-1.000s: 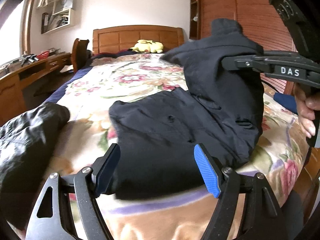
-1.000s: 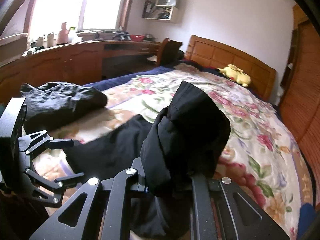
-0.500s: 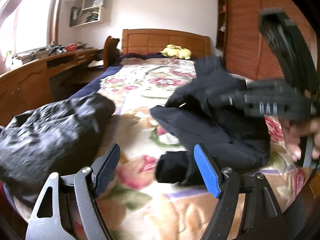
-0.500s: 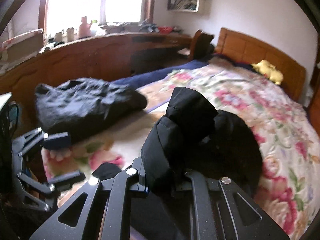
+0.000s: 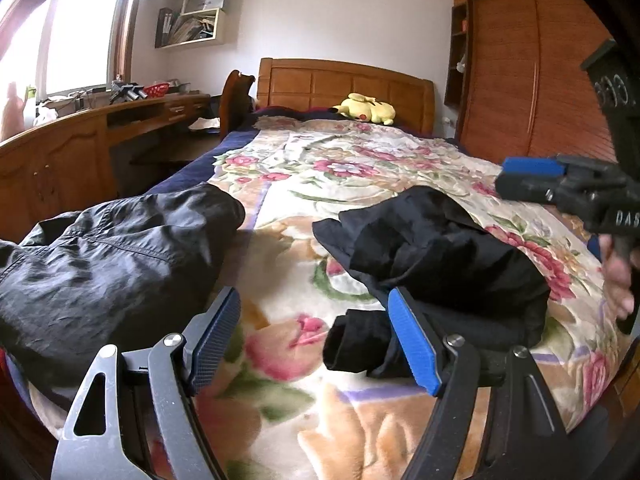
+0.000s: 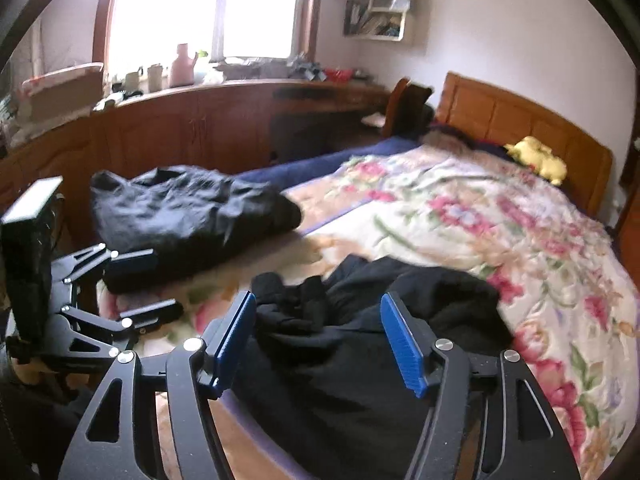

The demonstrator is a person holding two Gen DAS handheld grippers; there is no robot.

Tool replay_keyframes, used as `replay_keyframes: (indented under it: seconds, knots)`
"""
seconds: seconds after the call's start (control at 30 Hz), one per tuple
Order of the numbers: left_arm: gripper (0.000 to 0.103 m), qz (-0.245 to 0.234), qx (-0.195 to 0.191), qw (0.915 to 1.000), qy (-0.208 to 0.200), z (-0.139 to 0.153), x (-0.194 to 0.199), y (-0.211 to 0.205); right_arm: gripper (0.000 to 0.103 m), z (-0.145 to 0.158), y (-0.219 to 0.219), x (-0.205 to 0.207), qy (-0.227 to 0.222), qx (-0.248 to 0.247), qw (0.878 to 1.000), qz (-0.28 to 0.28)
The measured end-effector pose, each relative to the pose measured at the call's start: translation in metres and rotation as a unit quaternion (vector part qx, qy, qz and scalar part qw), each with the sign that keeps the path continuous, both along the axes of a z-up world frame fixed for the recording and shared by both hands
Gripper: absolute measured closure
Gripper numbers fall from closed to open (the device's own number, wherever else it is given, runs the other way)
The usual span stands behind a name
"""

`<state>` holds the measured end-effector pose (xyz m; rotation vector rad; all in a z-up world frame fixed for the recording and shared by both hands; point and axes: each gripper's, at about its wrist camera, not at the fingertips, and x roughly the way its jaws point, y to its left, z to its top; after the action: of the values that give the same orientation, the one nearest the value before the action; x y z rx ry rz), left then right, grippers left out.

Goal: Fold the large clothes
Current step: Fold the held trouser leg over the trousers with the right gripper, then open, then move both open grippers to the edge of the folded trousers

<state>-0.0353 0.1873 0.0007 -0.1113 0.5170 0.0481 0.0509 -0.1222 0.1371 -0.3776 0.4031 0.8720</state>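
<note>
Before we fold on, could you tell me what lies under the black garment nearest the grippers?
Under the black garment is the flowered blanket, showing all around it. Whatever lies directly beneath its bulk is covered.

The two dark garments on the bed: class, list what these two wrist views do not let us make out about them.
- Dark folded garment: its near edge is hidden behind the open right gripper in the right wrist view, and motion blur hides the fold lines.
- Black jacket: cut off by the left frame edge in the left wrist view, so its full shape is unknown.
- Left gripper: open, covering part of the garment's sleeve end.
</note>
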Motion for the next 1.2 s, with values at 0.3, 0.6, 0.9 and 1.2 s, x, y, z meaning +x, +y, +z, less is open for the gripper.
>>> replay_keyframes:
  seconds: [0.3, 0.6, 0.9, 1.2]
  knots:
    - [0.026, -0.007, 0.013, 0.9999, 0.007, -0.005, 0.006, -0.014, 0.036, -0.059, -0.024, 0.04, 0.057, -0.025, 0.997, -0.056]
    - [0.026, 0.007, 0.016, 0.9998, 0.013, -0.009, 0.012, -0.017, 0.037, -0.113, -0.008, 0.067, 0.106, -0.036, 0.993, -0.029]
    - [0.026, 0.013, 0.024, 0.9996, 0.008, -0.013, 0.014, -0.022, 0.037, -0.12, -0.024, 0.051, 0.072, -0.002, 0.997, -0.033]
    - [0.026, -0.001, 0.019, 0.9998, -0.006, -0.012, 0.018, -0.035, 0.034, -0.121, -0.029, 0.045, 0.067, -0.008, 0.998, -0.019]
